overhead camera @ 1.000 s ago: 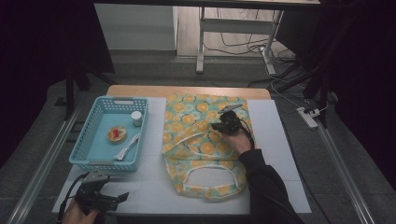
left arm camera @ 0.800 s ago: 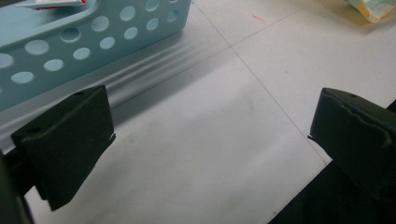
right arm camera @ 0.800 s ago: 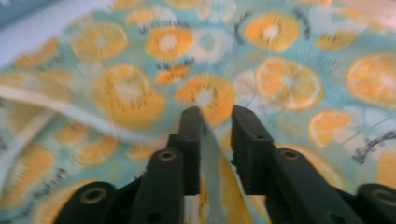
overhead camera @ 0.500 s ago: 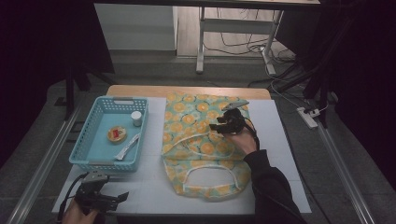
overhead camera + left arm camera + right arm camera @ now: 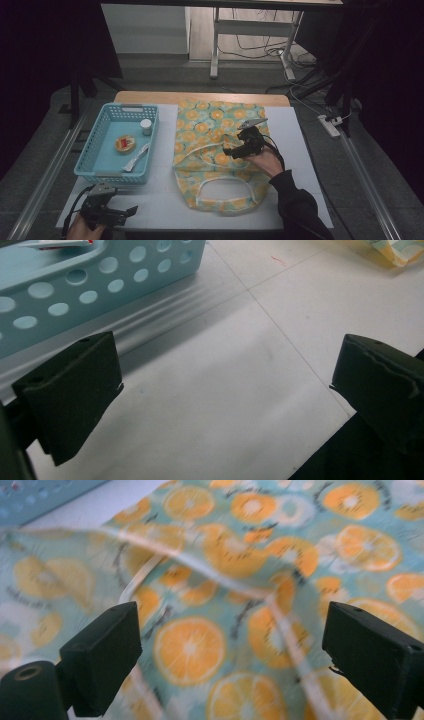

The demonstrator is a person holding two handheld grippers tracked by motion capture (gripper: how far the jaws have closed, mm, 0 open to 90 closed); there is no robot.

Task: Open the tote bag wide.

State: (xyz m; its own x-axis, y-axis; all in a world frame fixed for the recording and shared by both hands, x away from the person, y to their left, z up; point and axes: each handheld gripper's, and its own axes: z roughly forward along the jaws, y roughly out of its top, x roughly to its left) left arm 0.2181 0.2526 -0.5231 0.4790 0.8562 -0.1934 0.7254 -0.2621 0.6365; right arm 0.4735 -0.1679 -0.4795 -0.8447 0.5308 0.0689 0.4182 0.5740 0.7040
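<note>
Left gripper (image 5: 131, 211) sits low at near-left corner of white table mat (image 5: 160, 207), just in front of the basket; jaws wide apart w/ nothing between them, only bare mat showing in left gripper view.

Light-blue perforated plastic basket (image 5: 95, 150) on left part of mat. Inside: small white-capped bottle (image 5: 146, 127) at far right, round red-and-yellow item (image 5: 124, 144) mid-floor, long flat white packet (image 5: 136, 157) lying diagonally nearer the front. Contents apart from each other. Basket wall w/ round holes also in left gripper view (image 5: 90, 275).

Teal fabric tote bag w/ orange-slice print (image 5: 210, 125) lies flat at mat centre, just right of basket, not touching it. Cream handle loop (image 5: 222, 192) at near end; second cream strap across mid-bag.

Right gripper (image 5: 228, 151) over mid-right of bag, held by right hand (image 5: 265, 161) in dark sleeve. Jaws wide open, holding nothing; right gripper view shows printed fabric (image 5: 235, 580) and cream strap (image 5: 200, 565) between and beyond them. Contact w/ fabric: cannot tell (blurred).
</note>
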